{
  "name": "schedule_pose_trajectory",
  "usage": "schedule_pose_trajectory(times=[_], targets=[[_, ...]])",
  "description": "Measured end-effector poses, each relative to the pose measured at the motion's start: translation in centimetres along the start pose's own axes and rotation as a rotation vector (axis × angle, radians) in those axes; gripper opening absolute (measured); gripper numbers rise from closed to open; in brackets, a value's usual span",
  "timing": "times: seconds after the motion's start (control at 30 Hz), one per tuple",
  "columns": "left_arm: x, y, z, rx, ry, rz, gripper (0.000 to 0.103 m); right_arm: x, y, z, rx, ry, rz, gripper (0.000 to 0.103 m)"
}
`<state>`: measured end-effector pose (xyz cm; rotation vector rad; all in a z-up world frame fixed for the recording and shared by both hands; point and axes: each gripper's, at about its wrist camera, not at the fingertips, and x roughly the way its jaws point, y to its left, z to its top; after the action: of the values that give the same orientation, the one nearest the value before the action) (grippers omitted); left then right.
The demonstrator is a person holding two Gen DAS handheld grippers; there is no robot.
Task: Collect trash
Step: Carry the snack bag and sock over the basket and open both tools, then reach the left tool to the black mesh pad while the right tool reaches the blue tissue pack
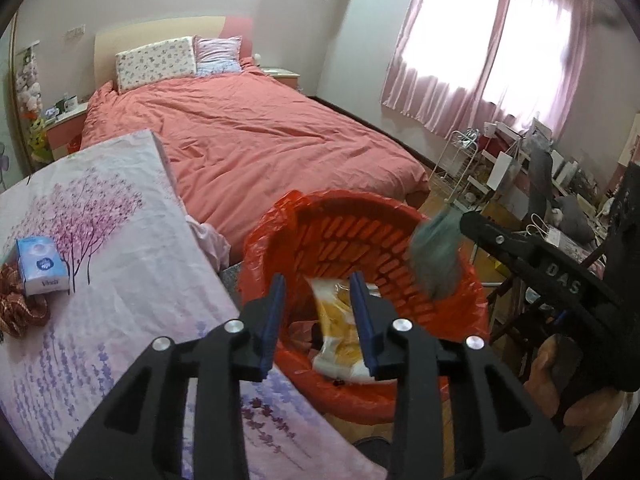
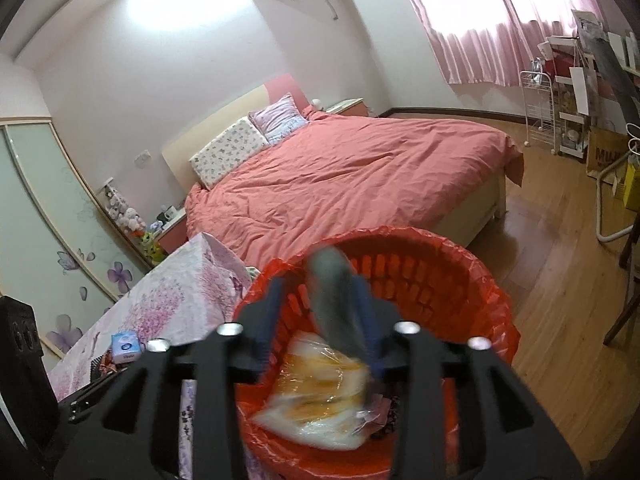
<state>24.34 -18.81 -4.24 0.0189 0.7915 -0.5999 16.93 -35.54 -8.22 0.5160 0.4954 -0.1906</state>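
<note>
An orange basket bin [image 1: 360,236] lined with a red bag stands on the floor beside the table; it also shows in the right wrist view [image 2: 440,276]. A yellow-and-white plastic wrapper [image 1: 340,328] lies inside it, also in the right wrist view [image 2: 320,396]. My left gripper [image 1: 319,320] is open and empty above the bin's near rim. A blurred grey-green wad [image 1: 436,260] is in the air over the bin, below my right gripper's tip [image 1: 470,220]. In the right wrist view the wad [image 2: 336,300] is between my right gripper's [image 2: 320,320] open fingers, blurred.
A table with a floral cloth [image 1: 120,280] is left of the bin, holding a blue tissue pack [image 1: 42,266] and a brown ribbon [image 1: 16,304]. A bed with a pink cover [image 1: 248,140] lies beyond. Cluttered shelves [image 1: 520,168] stand at right on the wood floor [image 2: 560,280].
</note>
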Motion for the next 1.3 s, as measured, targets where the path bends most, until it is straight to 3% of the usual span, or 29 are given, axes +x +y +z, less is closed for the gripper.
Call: schedule_pose_trajectory(times=[0.37,0.6,0.8,1.1,1.3], targets=[[-2.2,4.3,-1.2,-0.016,-0.006,0.12,0.05,0.0,1.2,-0.9,-0.038,0.038,-0.033,0.045],[-4.3,9.2,-2.3,-0.064,0.002,0.211,0.055,0.1,3.8,-1.9,-0.096,0.069,-0.024,0.045],[-7.4,14.6,-3.5,-0.132,-0.012,0.312,0.062,0.2,6.7,-3.2,-0.146,0.098,0.005,0.045],[-13.2,25.7,-6.1,-0.292,-0.057,0.555,0.075,1.2,11.9,-6.0,-0.238,0.167,0.049,0.045],[-13.9,30.0,-6.5,-0.386,-0.057,0.557,0.078,1.9,14.4,-7.7,-0.282,0.207,0.071,0.045]])
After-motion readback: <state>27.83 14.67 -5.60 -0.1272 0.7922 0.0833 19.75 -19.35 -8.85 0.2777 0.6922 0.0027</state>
